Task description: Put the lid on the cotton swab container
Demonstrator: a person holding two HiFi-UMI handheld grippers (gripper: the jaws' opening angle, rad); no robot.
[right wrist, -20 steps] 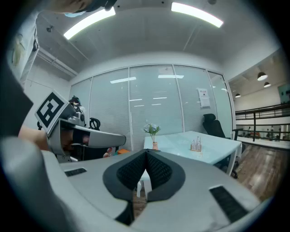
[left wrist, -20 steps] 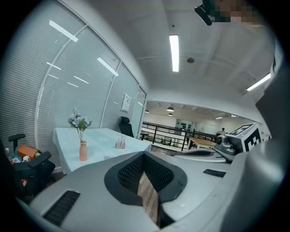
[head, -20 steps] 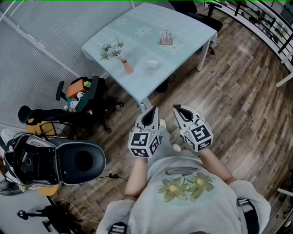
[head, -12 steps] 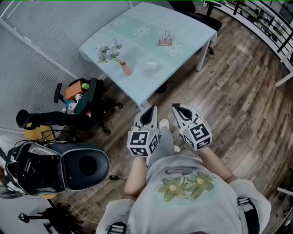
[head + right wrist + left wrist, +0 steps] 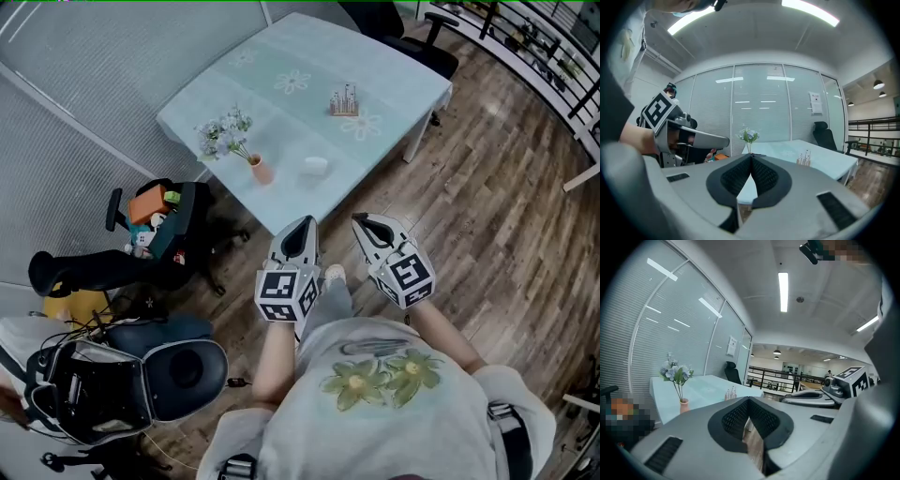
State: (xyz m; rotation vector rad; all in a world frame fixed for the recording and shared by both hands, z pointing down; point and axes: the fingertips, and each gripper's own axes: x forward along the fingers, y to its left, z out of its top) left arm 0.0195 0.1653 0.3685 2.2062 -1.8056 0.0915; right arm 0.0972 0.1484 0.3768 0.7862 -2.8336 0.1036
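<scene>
Left gripper [image 5: 304,225] and right gripper [image 5: 362,221], held side by side but apart in front of the person's chest, above the wooden floor [image 5: 487,206] and short of the table [image 5: 375,56]. Both pairs of jaws are seen fully closed, pad against pad, and nothing is held in either. Each gripper is pointed towards the table, and in each gripper view the other gripper is seen alongside. On the pale table top, near the edge closest to the grippers, a small white object is shown; at this size it can only tentatively be read as the cotton swab container [image 5: 315,166], and whether a lid is on it cannot be made out. Just to its left a small pink vase [image 5: 262,170] is stood upright, with pale flowers [image 5: 223,136] leaning away from it. Further back on the table, well apart from both, a small rack of upright sticks [image 5: 344,100] is placed. To the left of the table an office chair [image 5: 178,225] loaded with coloured items is seen, and behind the table a black chair [image 5: 408,42].
</scene>
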